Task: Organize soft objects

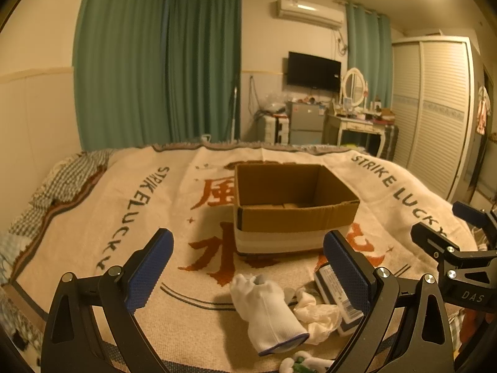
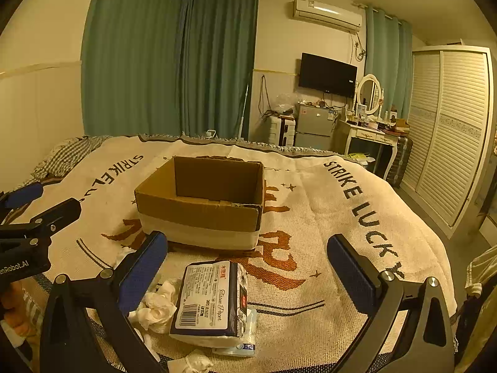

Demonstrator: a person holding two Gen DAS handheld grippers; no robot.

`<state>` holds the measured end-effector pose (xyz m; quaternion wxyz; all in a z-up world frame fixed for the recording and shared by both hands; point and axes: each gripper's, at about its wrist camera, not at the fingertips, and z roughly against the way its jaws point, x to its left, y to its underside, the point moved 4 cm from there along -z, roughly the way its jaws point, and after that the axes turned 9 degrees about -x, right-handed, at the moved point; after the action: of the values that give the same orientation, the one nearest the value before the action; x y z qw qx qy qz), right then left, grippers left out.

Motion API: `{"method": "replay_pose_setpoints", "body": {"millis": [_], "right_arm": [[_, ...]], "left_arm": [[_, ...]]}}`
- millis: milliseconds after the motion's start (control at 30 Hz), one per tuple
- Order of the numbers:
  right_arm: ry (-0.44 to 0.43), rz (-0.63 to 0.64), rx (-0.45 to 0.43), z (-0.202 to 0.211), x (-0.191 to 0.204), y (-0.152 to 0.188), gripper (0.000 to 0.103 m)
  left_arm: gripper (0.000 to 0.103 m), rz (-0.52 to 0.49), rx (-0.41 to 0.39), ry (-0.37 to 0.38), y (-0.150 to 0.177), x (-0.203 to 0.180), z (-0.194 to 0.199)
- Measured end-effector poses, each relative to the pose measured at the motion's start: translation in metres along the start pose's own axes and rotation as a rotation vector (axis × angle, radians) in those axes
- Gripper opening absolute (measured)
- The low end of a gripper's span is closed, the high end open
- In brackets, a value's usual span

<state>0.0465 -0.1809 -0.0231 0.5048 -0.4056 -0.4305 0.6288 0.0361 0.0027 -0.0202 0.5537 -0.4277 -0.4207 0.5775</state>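
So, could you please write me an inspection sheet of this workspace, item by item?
Surface: bed covered by a printed blanket reading STRIKE LUCKY.
Job's things: open cardboard box, nothing visible inside; white glove, crumpled white cloth and tissue paper pack lying on the blanket in front of it.
Clutter: small green and white item at the near edge, unclear what.
Grippers: left gripper open, above the glove, holding nothing; right gripper open, above the tissue pack, holding nothing.
Cables: wires hang on the far wall beside the TV.
Surroundings: green curtains, air conditioner, wardrobe, dressing table with mirror.
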Motion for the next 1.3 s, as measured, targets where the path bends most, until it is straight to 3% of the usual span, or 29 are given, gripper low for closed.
{"method": "replay_pose_setpoints", "body": {"millis": [1300], "right_arm": [[-0.015, 0.015, 0.01, -0.0018, 0.0079, -0.0039, 0.103]], "left_arm": [[0.099, 0.008, 0.004, -0.001, 0.0005, -0.0001, -0.0011]]}}
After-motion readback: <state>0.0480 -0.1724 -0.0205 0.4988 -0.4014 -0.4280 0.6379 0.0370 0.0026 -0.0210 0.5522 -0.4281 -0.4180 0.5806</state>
